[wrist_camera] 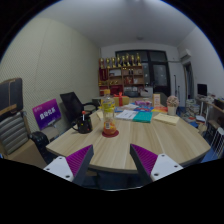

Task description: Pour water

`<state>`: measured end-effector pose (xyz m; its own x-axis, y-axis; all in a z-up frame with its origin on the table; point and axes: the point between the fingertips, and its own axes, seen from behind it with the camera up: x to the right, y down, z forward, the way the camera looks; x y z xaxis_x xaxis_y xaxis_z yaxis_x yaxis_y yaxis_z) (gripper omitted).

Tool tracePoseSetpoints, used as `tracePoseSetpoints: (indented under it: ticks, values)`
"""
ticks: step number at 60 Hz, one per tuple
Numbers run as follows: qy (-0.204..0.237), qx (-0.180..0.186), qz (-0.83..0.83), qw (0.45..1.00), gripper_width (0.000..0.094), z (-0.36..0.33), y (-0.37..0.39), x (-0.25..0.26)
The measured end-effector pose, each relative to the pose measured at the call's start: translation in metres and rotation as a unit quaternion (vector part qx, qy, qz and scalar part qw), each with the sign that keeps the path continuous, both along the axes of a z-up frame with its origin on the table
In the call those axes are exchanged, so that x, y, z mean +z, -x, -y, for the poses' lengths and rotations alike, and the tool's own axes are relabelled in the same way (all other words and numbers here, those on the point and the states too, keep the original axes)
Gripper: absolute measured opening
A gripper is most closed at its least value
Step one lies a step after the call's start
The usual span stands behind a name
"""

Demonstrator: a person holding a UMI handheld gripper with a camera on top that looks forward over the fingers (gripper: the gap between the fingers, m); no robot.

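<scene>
While the gripper (112, 160) gapes wide and empty, one jar (108, 117) and one kettle (83, 123) stand beyond.

There is one view only, from a camera riding on the hand-held gripper (112, 162). It looks forward along the two fingers, level across the wooden table (120, 150), towards the far shelves (126, 72). It sits back from the table's clutter, taking in the room widely.
</scene>
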<state>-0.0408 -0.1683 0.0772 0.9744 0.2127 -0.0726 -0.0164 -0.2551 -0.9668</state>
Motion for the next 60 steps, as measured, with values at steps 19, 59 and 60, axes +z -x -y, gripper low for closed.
tracePoseSetpoints:
  ticks: [19, 59, 60]
  values:
    - [-0.027, -0.009, -0.014, 1.0, 0.0832, 0.063, -0.034, 0.011]
    - [0.032, 0.091, -0.227, 0.969, 0.083, 0.072, -0.013, -0.029]
    - [0.041, 0.1, -0.248, 0.963, 0.083, 0.075, -0.012, -0.029]
